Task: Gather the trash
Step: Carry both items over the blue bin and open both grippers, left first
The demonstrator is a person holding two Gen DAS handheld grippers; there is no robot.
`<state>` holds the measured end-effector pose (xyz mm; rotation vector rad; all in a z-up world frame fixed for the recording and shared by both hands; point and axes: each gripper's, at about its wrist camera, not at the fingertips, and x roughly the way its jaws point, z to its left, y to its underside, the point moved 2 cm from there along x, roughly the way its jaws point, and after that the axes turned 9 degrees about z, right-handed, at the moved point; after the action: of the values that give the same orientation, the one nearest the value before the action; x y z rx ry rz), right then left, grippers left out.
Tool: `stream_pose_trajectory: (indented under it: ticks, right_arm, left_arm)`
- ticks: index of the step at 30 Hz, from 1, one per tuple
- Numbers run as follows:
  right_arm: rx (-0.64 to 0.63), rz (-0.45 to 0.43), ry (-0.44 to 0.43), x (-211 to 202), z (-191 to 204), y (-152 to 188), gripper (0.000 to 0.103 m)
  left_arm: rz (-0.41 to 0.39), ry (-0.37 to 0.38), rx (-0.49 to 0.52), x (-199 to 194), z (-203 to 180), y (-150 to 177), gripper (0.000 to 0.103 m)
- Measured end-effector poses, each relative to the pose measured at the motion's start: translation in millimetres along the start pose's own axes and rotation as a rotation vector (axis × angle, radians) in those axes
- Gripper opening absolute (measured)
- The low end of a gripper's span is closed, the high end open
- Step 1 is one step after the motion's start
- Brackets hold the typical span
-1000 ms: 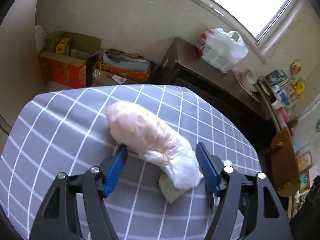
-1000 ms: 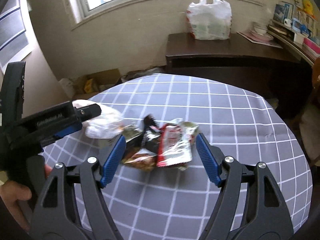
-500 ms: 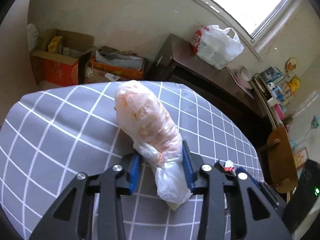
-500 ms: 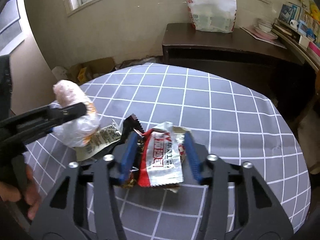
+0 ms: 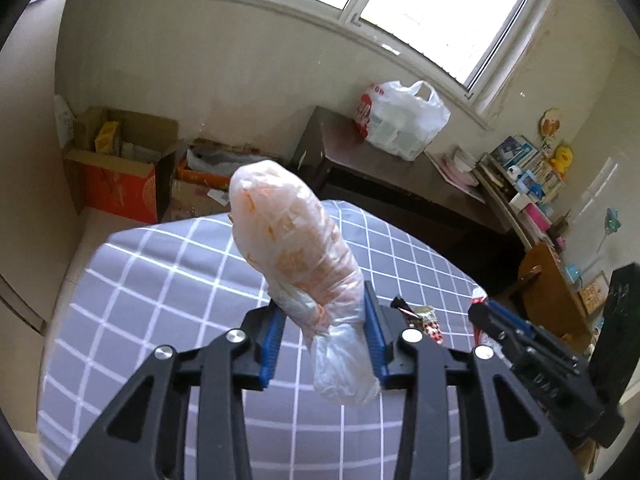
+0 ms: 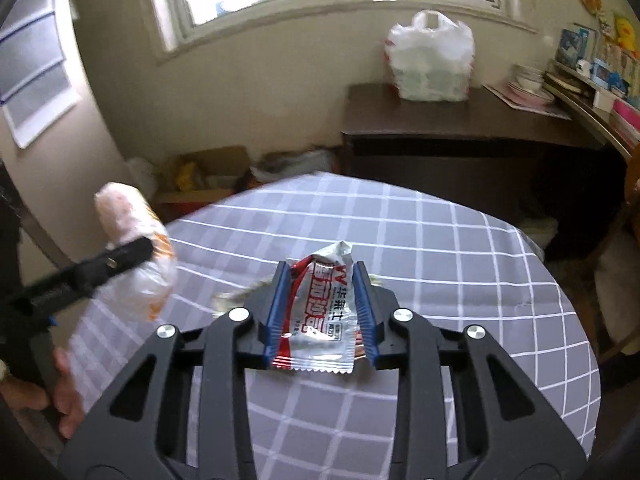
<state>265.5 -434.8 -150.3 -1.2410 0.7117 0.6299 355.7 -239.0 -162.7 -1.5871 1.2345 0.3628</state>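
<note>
Your left tongs (image 5: 324,340) squeeze a see-through bag (image 5: 298,268) with orange bits inside. The bag is up in the air over the near edge of the surface (image 5: 168,280), and its tail hangs down below the tongs. Your right tongs (image 6: 320,312) are closing on a red and silver wrapper (image 6: 320,316), and their blue pads already press its sides. More wrappers (image 5: 424,318) poke out beside it. You are in the picking-up step. I think you next need a bin, but none shows here. Keep both squeezes tight, since the soft bag could slip.
</note>
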Motion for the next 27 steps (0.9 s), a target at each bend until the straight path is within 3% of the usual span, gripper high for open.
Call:
stream_pose_trajectory:
  ticks: [7,12,19,27]
  right_arm:
    - [-0.112,-0.015,-0.133,-29,91,4,0.032]
    - [-0.218,0.007,-0.221,-28,173,18,0.032]
    - [-0.345,0.077,-0.369,-7,299,57,0.032]
    - [-0.406,0.175,-0.449,31,390,92,0.032]
  left_arm:
    - [-0.039,-0.024,-0.028,-63,39,21,0.036]
    - [-0.067,-0.089,-0.093,-114,98,41,0.036]
    - [-0.069,-0.230,-0.193,-176,200,80,0.036]
    - [-0.043,-0.321,-0.309,-207,296,112,0.036]
